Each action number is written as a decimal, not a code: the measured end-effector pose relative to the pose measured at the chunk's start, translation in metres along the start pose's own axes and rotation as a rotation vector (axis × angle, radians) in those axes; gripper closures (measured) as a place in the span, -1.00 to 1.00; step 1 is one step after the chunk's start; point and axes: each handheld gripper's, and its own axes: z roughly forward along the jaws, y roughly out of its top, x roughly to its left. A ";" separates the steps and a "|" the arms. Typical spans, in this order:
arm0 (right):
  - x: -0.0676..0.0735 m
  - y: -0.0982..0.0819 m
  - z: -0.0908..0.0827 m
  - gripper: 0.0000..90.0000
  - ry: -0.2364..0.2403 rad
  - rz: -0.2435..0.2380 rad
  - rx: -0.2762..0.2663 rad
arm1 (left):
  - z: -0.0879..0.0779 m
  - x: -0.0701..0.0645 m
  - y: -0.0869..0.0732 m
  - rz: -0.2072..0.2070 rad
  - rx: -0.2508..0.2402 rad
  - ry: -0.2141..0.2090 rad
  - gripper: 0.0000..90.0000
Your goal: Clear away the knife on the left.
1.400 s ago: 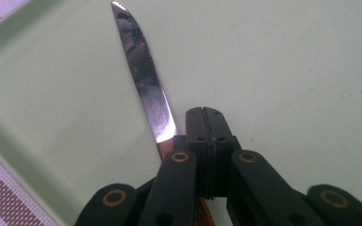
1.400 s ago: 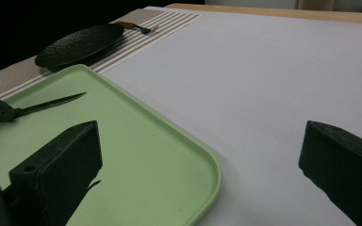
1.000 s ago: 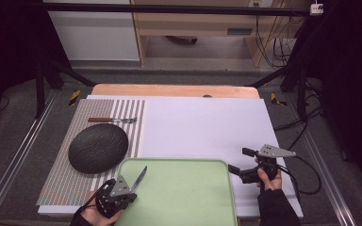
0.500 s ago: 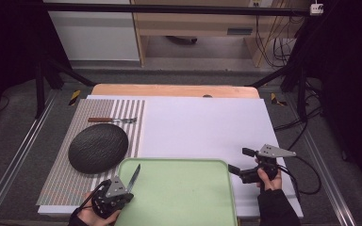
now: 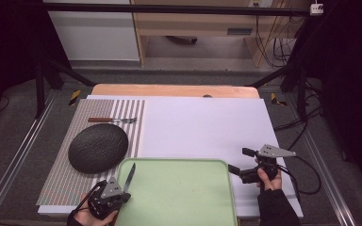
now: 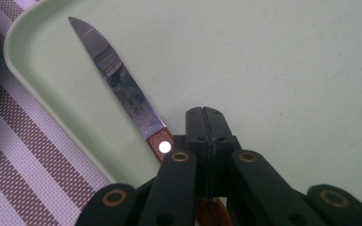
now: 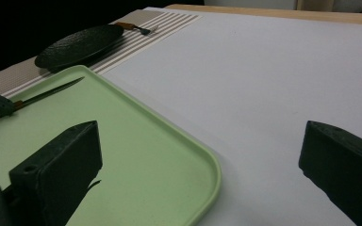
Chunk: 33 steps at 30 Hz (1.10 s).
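1. At far left I see the round black textured plate (image 5: 98, 148) on the striped woven placemat (image 5: 61, 181), with a brown-handled fork (image 5: 111, 120) beyond it.
2. My left gripper (image 5: 122, 186) has its jaws together, clamped on the wooden-handled steel knife (image 6: 118, 80) — blade lying over the pale green plastic tray (image 5: 184, 197), near its left rim.
3. My right gripper (image 5: 238, 161) hangs just right of the tray — jaws wide apart.

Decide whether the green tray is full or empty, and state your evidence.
Nearly empty. The green tray carries nothing but a knife, whose blade lies along its left edge, with the left gripper shut on its handle.
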 end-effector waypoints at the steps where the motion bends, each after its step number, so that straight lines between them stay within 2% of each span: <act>1: 0.000 0.000 0.000 -0.99 -0.001 -0.001 0.001 | 0.000 0.000 0.000 -0.001 -0.002 0.003 1.00; 6: 0.000 0.000 0.000 -0.99 0.000 0.001 0.000 | -0.003 0.000 -0.003 -0.010 -0.012 0.009 1.00; 19: 0.000 0.000 0.000 -0.98 0.001 0.000 0.001 | -0.004 0.001 -0.005 -0.023 -0.003 0.030 1.00; 22: 0.000 0.000 0.000 -0.98 0.001 -0.001 0.001 | -0.005 0.001 -0.004 -0.022 -0.023 0.022 0.99; 24: 0.000 0.000 0.000 -0.98 0.003 -0.001 0.000 | -0.008 0.002 -0.003 -0.028 -0.063 0.009 0.99; 28: 0.000 0.000 0.000 -0.98 0.004 0.000 -0.001 | -0.012 0.008 -0.001 -0.049 -0.115 -0.027 0.81; 31: 0.000 0.000 0.001 -0.98 0.003 -0.001 -0.001 | -0.014 0.013 0.001 -0.060 -0.149 -0.050 0.53; 33: 0.000 0.000 0.001 -0.98 0.003 -0.001 -0.001 | -0.016 0.017 0.003 -0.068 -0.179 -0.060 0.28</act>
